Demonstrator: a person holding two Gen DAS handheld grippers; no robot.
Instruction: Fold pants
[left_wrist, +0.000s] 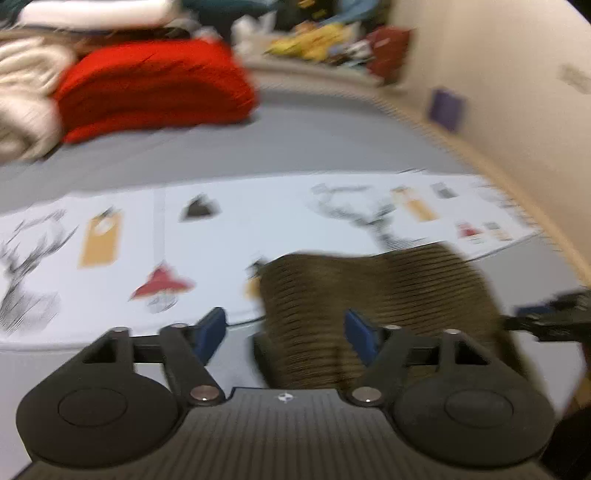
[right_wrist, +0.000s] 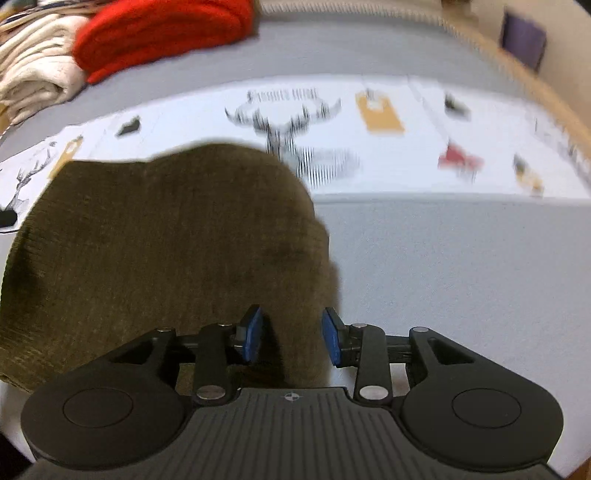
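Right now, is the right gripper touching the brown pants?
Cannot tell. In the right wrist view the right gripper stands open, with the brown pants between its blue pads; blur hides any contact.

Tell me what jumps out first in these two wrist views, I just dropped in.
The brown ribbed pants fill the foreground, lying on the gray bed and partly over a white printed sheet; both the left gripper and the right gripper hang open at the fabric's near edge. Behind, a bright red folded blanket sits beside cream blankets at the far left.
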